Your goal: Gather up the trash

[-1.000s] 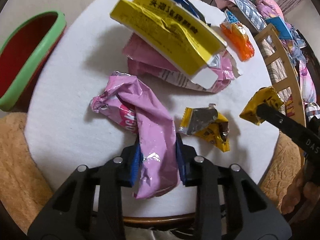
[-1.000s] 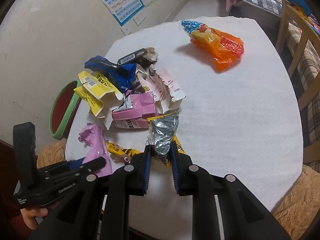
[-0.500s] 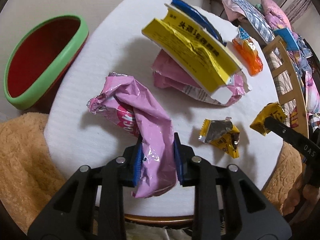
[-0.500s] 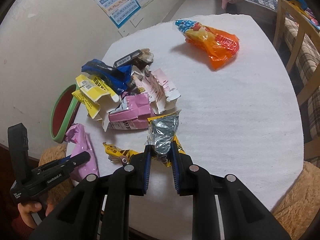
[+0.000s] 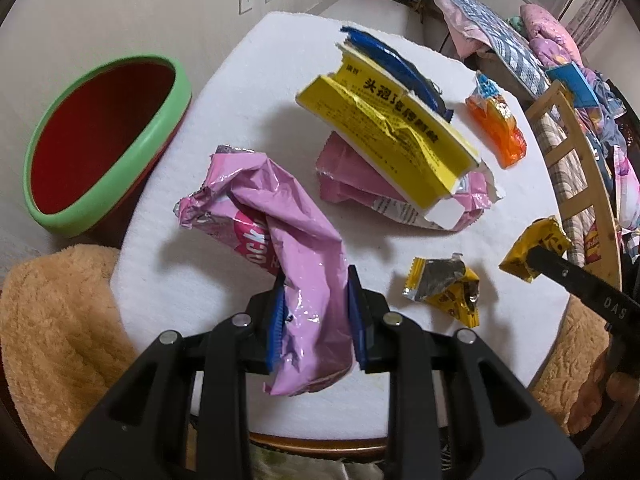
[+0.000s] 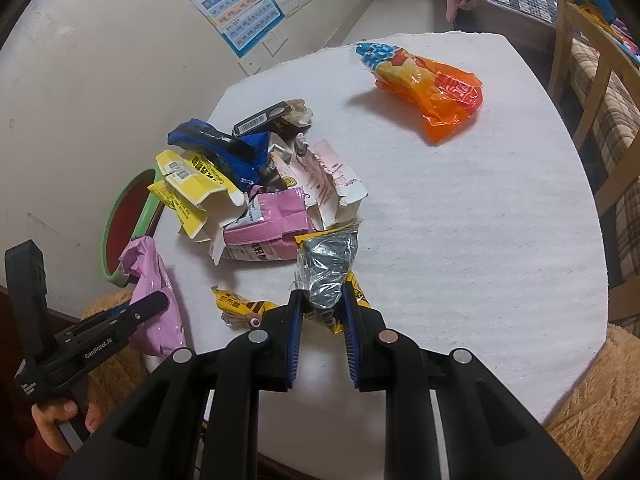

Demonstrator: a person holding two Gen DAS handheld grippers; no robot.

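Note:
My left gripper [image 5: 316,316] is shut on a crumpled pink wrapper [image 5: 272,208], holding it just above the white round table [image 5: 280,80] near its front left edge. In the right wrist view the left gripper [image 6: 148,304] and pink wrapper [image 6: 150,264] sit beside the green-rimmed red bin [image 6: 107,232]. My right gripper [image 6: 322,300] is shut on a yellow and silver wrapper [image 6: 326,260]. From the left wrist camera, the right gripper [image 5: 536,260] shows at the right edge with that yellow wrapper [image 5: 536,240]. The bin [image 5: 72,222] stands left of the table.
A pile with a torn yellow box [image 5: 388,136], a pink packet [image 5: 360,184] and a blue wrapper [image 5: 392,60] lies mid-table. An orange bag [image 6: 432,88] lies far right; a small yellow wrapper [image 5: 444,288] near front. Tan cushioned seats [image 5: 52,320] and a wooden chair [image 5: 580,152] flank the table.
The left gripper has risen with the pink wrapper and tilted up, bringing the bin further into view. The right gripper has stayed put with its yellow wrapper.

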